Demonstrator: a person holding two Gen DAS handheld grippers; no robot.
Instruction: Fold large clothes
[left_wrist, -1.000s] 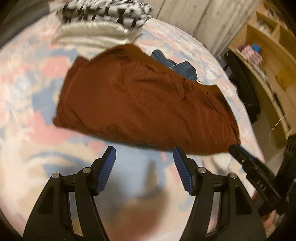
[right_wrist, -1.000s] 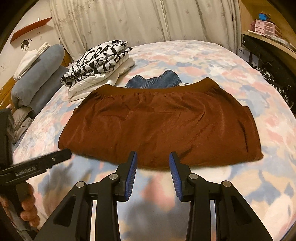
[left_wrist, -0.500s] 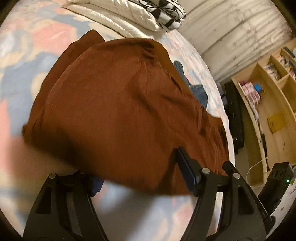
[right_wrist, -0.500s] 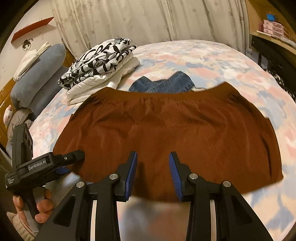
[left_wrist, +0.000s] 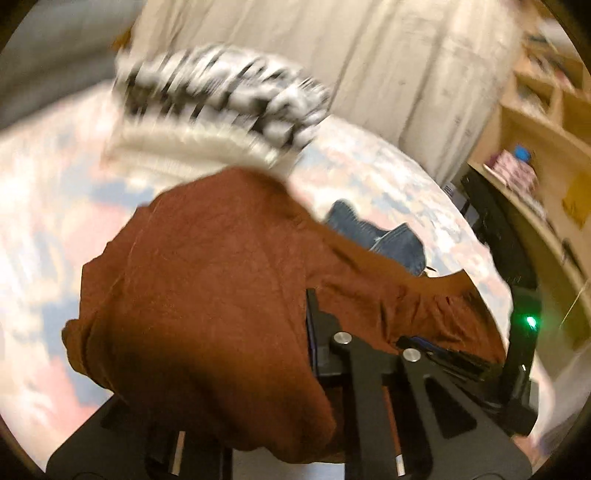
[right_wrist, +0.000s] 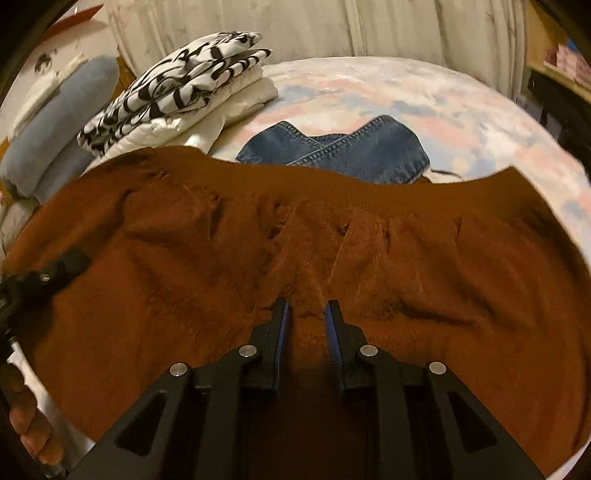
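A large rust-brown garment (right_wrist: 184, 258) lies spread across the patterned bed. My right gripper (right_wrist: 307, 314) sits low over the garment's near hem, jaws narrowly apart with cloth bunched between them. In the left wrist view the brown garment (left_wrist: 207, 295) is lifted and drapes over my left gripper (left_wrist: 288, 354); only its right finger (left_wrist: 314, 332) shows and the left one is hidden under cloth. The left gripper also shows at the left edge of the right wrist view (right_wrist: 44, 277). The left view is blurred.
A folded stack with a black-and-white garment on white ones (right_wrist: 177, 96) lies at the back left of the bed. A denim piece (right_wrist: 351, 151) lies behind the brown garment. Grey pillows (right_wrist: 55, 140) are at left, shelves (left_wrist: 535, 166) at right, curtains behind.
Both grippers moved forward onto the garment's near hem. The left one now has the cloth raised and draped over it; the right jaws have narrowed around a bunch of cloth.
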